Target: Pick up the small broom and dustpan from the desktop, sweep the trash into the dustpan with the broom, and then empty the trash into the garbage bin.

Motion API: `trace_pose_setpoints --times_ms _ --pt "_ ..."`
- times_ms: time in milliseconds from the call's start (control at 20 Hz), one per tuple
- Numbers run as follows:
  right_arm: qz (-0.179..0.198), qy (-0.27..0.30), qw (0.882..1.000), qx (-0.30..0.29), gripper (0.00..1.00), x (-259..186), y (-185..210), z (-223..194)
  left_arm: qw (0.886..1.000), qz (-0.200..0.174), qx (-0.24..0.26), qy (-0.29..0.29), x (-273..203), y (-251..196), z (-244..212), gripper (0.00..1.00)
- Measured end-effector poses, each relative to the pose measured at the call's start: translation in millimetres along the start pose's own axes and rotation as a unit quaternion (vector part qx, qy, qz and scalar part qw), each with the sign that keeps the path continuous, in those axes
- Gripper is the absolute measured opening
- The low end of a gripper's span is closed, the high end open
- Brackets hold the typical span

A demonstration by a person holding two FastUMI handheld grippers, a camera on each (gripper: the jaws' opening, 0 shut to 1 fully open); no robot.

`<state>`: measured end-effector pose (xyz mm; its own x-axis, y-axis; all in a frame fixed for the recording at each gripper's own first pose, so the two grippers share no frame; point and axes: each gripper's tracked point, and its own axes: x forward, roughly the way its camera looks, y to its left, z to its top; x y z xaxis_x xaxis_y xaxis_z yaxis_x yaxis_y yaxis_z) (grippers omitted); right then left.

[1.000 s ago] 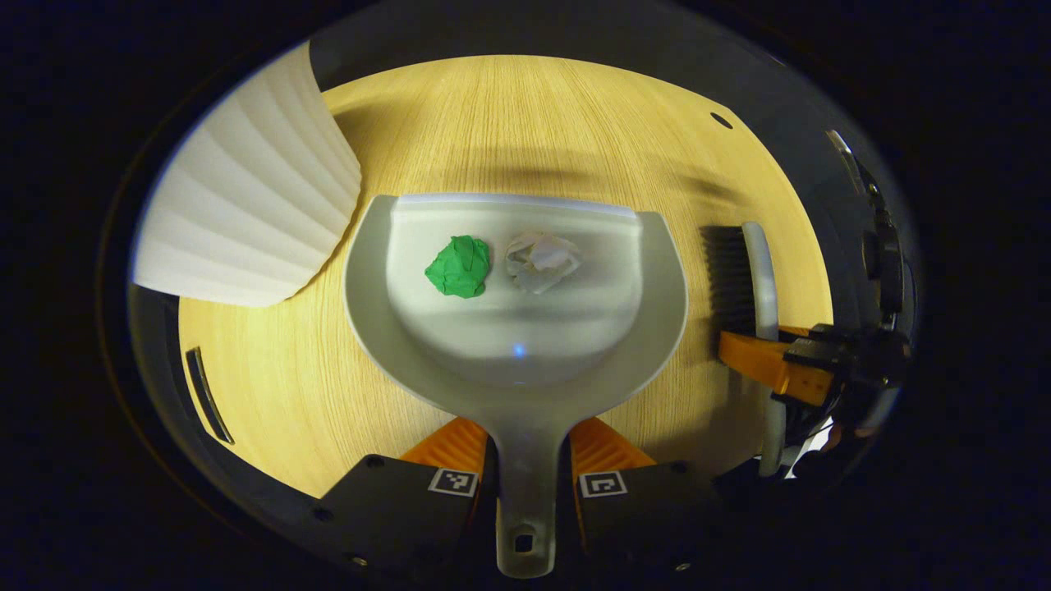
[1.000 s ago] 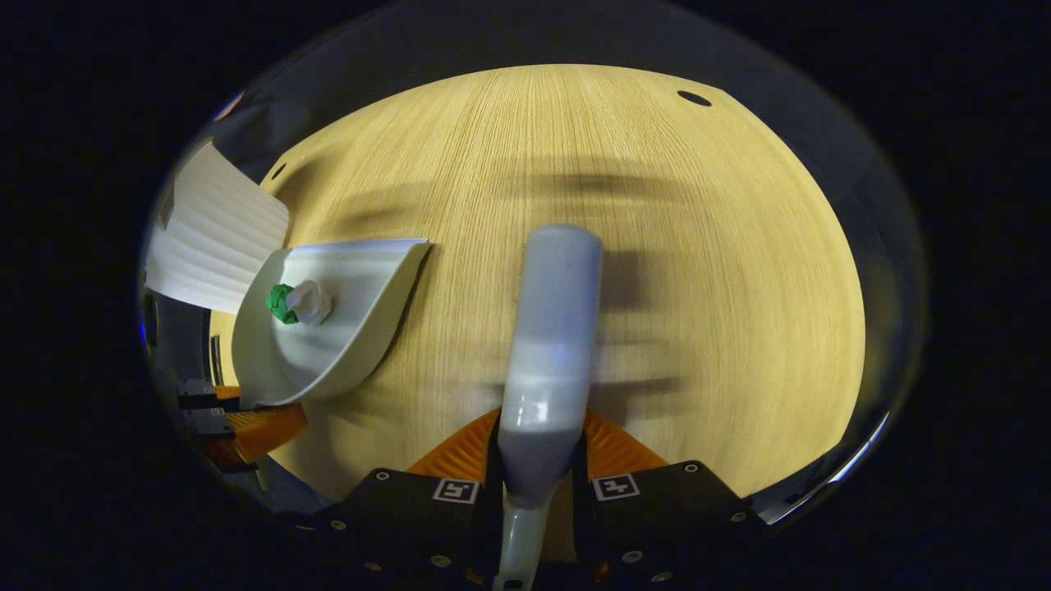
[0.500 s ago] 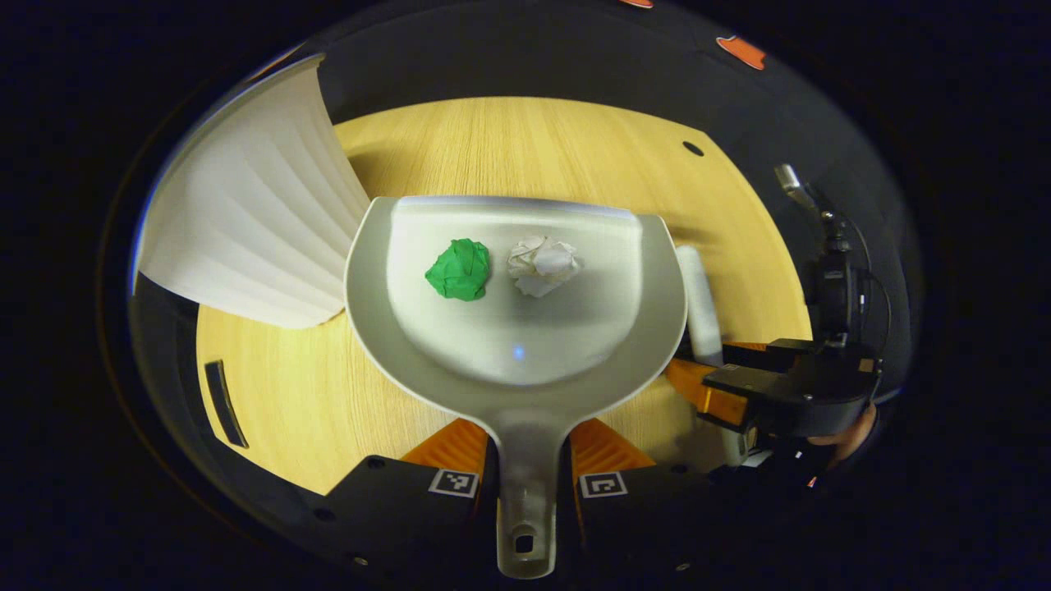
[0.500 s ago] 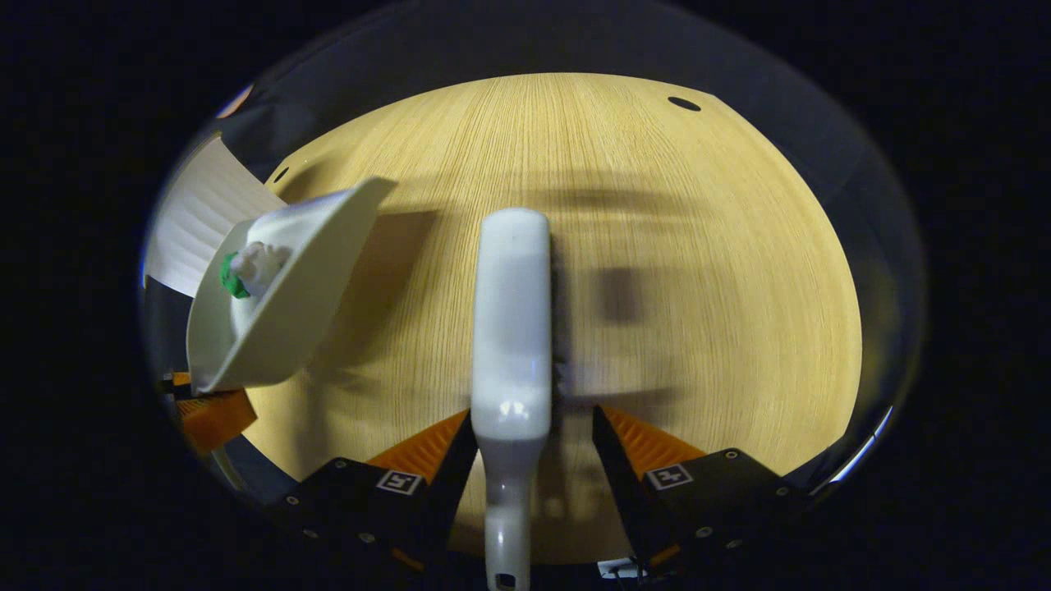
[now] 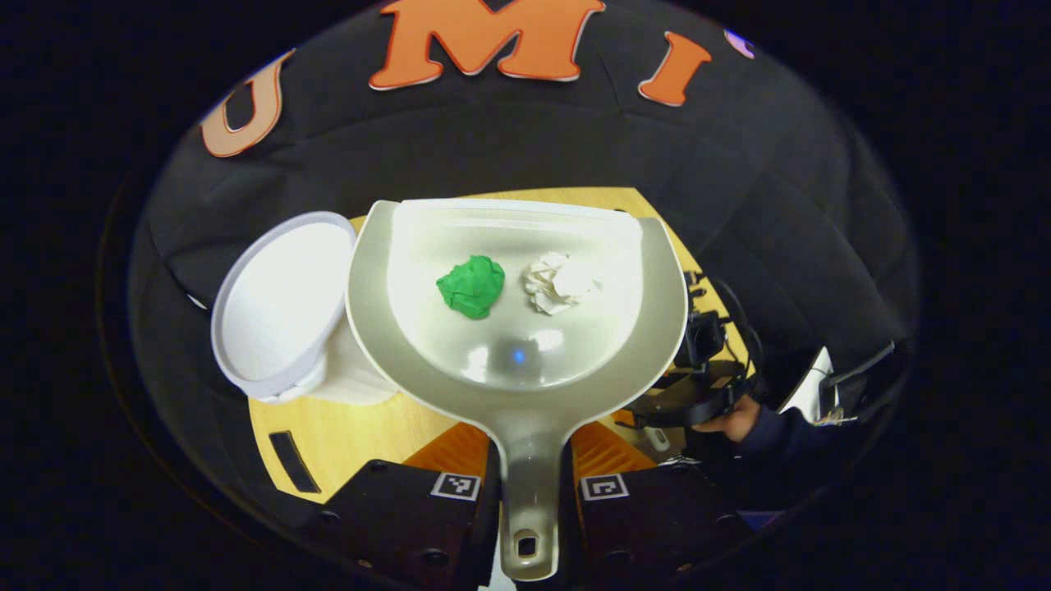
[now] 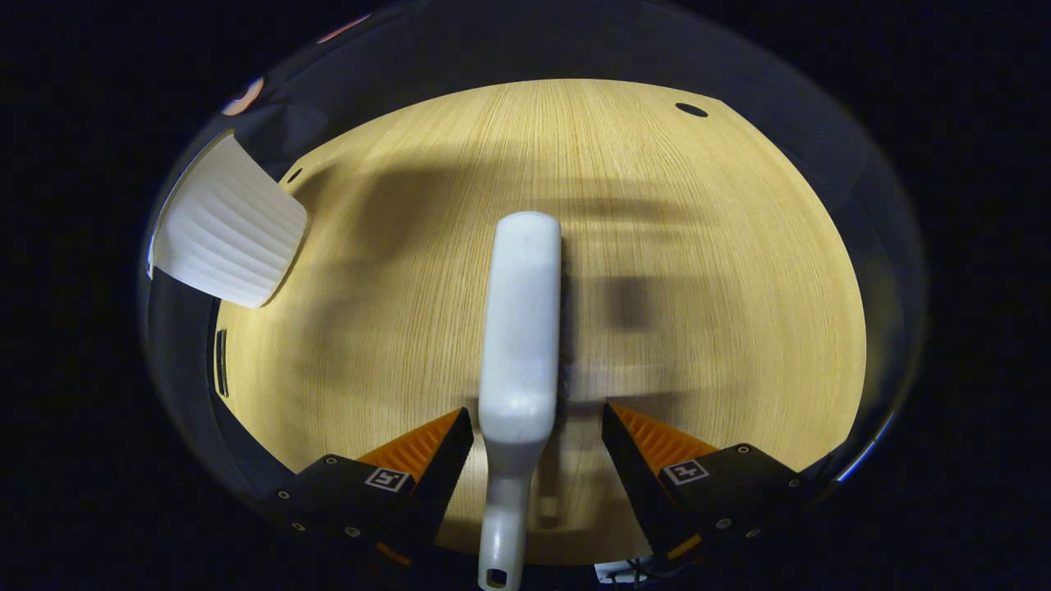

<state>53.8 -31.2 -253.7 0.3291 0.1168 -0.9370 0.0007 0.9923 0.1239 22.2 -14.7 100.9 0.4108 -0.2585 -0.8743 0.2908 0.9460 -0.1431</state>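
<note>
- Dustpan point(image 5: 525, 361) in left gripper view: long axis straight along the left gripper point(image 5: 530, 492), handle toward the camera, open lip pointing away toward the booth wall.
- Left jaws clenched on the dustpan handle, one orange finger point(image 5: 447, 447) tight against each side.
- Pan looks pale grey, glossy plastic, rounded back, flat front lip; hang hole at the handle end.
- Held above the worktop point(image 5: 361, 423), roughly level; load sits mid-pan.
- Green paper ball point(image 5: 471, 285) and white paper ball point(image 5: 561, 281) side by side in the pan, near each other, apart from the lip.
- Garbage bin point(image 5: 279, 304) just beside the pan's left edge, white, mouth visible; pan rim overlaps the bin rim in this view, contact cannot be told.
- Past the pan's right edge, a hand point(image 5: 733, 419) with a dark sleeve holding dark gripper hardware low by the worktop.
- Broom point(image 6: 519, 328) in right gripper view: long axis along the right gripper point(image 6: 538, 460), head pointing away, thin handle end toward the camera with a hang hole.
- Broom back looks white and smooth; dark bristles along its right side.
- Right jaws released: both orange fingers stand clear of the broom handle, visible gap each side; broom lies between them on the worktop.
- In this view, ribbed white bin wall at far left, well apart from the broom.
</note>
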Motion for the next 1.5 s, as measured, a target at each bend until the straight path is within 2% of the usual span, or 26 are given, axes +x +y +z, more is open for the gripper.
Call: trace_pose_setpoints --times_ms 150,300,400,550,650,850,950,1000,1100,1200,1250,1300,1350,1450,1500 --pt "0.003 -0.010 1.000 0.001 0.96 -4 1 3 0.998 0.056 -0.007 0.005 -35 81 6 0.30" --pt "0.001 -0.014 1.000 0.014 0.96 -8 -4 5 0.990 0.128 -0.012 0.051 -53 175 -18 0.30" --pt "-0.002 -0.015 1.000 0.021 0.96 -9 -7 6 0.981 0.167 0.011 0.096 -61 215 -35 0.30" --pt "-0.006 -0.015 0.999 0.029 0.96 -10 -12 9 0.965 0.222 0.068 0.122 -71 260 -23 0.30" --pt "-0.007 -0.014 1.000 0.027 0.96 -9 -12 8 0.947 0.260 0.124 0.141 -82 273 -13 0.30" --pt "-0.009 -0.012 1.000 0.025 0.96 -9 -12 8 0.910 0.310 0.216 0.174 -97 291 -8 0.30" --pt "-0.010 -0.011 1.000 0.026 0.96 -9 -13 7 0.882 0.342 0.263 0.189 -105 298 -7 0.30" --pt "-0.009 -0.011 1.000 0.027 0.96 -9 -14 8 0.861 0.365 0.295 0.198 -113 301 -7 0.30" --pt "-0.009 -0.011 1.000 0.028 0.96 -9 -15 10 0.829 0.393 0.343 0.202 -121 304 -7 0.30" --pt "-0.008 -0.009 1.000 0.027 0.95 -7 -14 9 0.812 0.407 0.369 0.199 -117 314 -11 0.30" --pt "-0.007 -0.007 1.000 0.025 0.95 -6 -13 8 0.798 0.415 0.389 0.200 -120 317 -9 0.30" --pt "-0.006 -0.008 1.000 0.024 0.96 -7 -12 9 0.795 0.419 0.394 0.193 -119 319 -8 0.30" --pt "-0.003 -0.008 1.000 0.023 0.96 -7 -10 9 0.810 0.414 0.374 0.182 -116 315 -9 0.29" --pt "0.001 -0.014 1.000 0.025 0.96 -10 -9 12 0.869 0.374 0.291 0.144 -104 303 -22 0.29" --pt "0.000 -0.014 1.000 0.025 0.96 -10 -10 12 0.892 0.356 0.252 0.122 -97 292 -30 0.30"
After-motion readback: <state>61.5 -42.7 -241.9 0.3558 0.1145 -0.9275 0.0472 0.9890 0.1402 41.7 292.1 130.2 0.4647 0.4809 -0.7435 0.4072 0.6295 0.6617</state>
